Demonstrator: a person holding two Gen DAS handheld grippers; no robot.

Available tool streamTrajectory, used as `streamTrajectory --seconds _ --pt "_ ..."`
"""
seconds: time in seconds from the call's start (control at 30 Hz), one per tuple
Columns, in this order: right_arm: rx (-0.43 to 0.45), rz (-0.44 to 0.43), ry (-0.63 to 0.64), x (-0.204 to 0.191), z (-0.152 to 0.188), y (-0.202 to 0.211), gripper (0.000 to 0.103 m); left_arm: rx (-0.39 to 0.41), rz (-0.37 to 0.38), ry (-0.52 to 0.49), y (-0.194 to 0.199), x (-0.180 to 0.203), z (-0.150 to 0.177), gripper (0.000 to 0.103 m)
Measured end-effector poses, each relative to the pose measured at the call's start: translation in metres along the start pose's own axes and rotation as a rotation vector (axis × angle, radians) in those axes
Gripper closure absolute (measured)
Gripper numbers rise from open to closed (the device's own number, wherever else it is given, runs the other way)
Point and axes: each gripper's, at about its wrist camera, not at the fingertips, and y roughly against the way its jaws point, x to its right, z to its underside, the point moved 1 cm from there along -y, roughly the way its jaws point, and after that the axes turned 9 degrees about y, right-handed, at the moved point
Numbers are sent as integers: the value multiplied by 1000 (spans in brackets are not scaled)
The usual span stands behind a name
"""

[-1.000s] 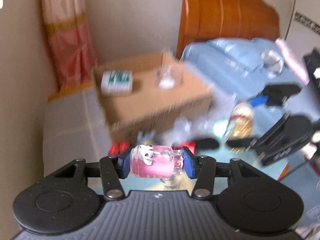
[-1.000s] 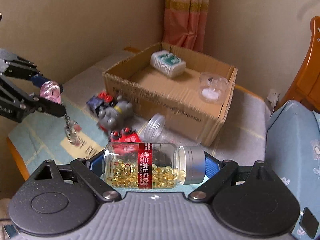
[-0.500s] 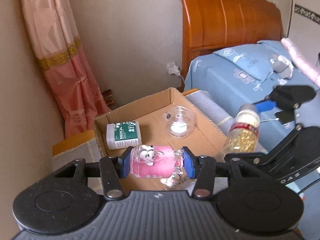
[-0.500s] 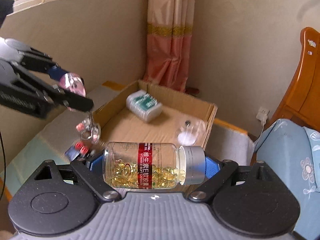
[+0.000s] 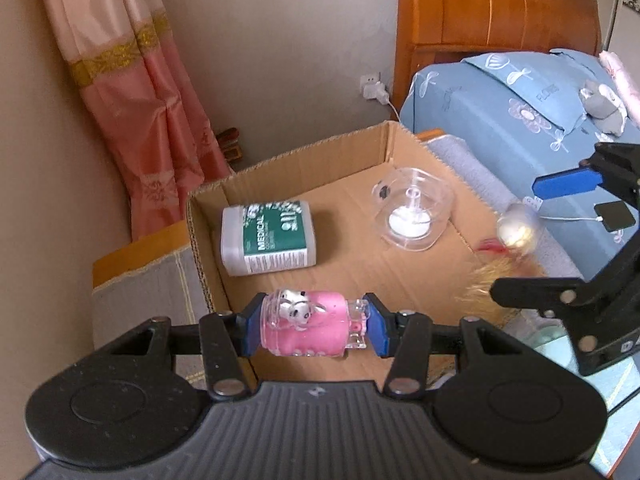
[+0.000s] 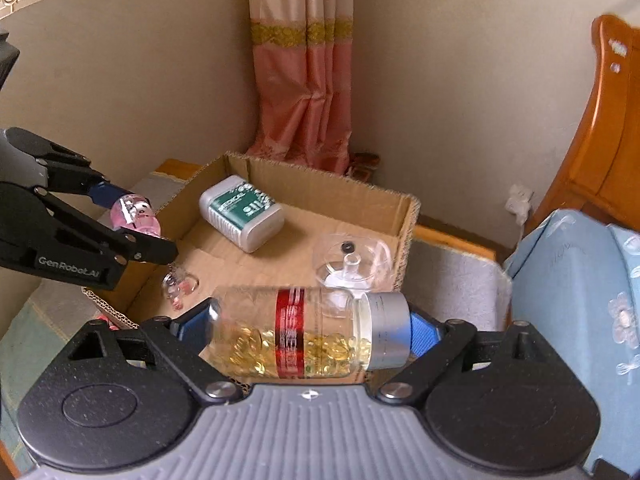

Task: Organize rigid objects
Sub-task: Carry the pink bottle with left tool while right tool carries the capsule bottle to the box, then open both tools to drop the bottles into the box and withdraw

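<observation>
Left gripper [image 5: 312, 330] is clamped on a pink toy bottle [image 5: 308, 328], held sideways between the blue pads, over the near left part of the cardboard box [image 5: 288, 160]. A small white spotted figure sits on top of the bottle. In the right wrist view the same bottle [image 6: 134, 212] sits above the box's left wall, with a clear charm [image 6: 180, 286] dangling below it.

Right gripper [image 6: 312, 332] is clamped on a capsule bottle [image 6: 304, 332], lying sideways, silver cap to the right, red label band round the middle, yellow capsules inside. It hangs over the near edge of the box. In the left wrist view the capsule bottle [image 5: 508, 240] is blurred, over the right side of the box.

Inside the box: a white and green medical container [image 5: 268, 238] lying flat near the back left, and a clear plastic case [image 5: 412, 216] toward the back right, the two well apart.

Box sits on a grey cloth [image 6: 452, 280]. Pink curtain [image 6: 304, 80] in the corner behind, blue bedding [image 5: 500, 112] and wooden headboard [image 5: 496, 4] to the right.
</observation>
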Motion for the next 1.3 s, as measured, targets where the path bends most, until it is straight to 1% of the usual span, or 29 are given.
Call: streamTrajectory --seconds 0.07,0.3,0.33,0.4,0.43,0.47,0.5,0.53,0.7,0.83,0.93,1.03,1.13,1.23,1.3 --pt "-4 -9 -3 -2 1 -1 0 -8 -3 0 -3 -2 1 53" --pt "-25 -2 42 -17 6 2 0 -34 3 5 -7 -8 6 53" --pt "-25 0 47 -18 7 4 0 -38 3 3 -7 -8 7 51" --pt "-26 2 64 -22 9 7 0 -23 0 2 -2 -7 8 38" --pt "-22 4 69 -23 9 8 0 -7 -6 3 1 -7 8 23" --pt "-16 9 72 -25 9 11 0 16 -12 1 5 -6 8 14" --pt "-12 11 76 -27 10 13 0 47 -18 -4 10 -5 8 13" --pt "-7 13 79 -29 11 16 0 67 -24 -9 15 -4 8 12" --pt "26 29 74 -37 22 32 0 108 -30 -2 34 1 12 10" --pt "49 45 61 -43 32 44 0 127 -21 17 48 5 21 9" --pt "67 58 40 -47 43 53 0 139 -28 27 56 10 30 7" --pt "95 85 25 -52 55 63 0 166 -59 26 65 14 40 4" --pt "117 108 -19 -53 67 71 0 191 -85 38 73 15 52 2" --pt "134 154 -72 -54 84 76 0 223 -124 42 78 17 69 1" --pt "137 177 -112 -55 97 77 0 229 -122 41 78 18 82 1"
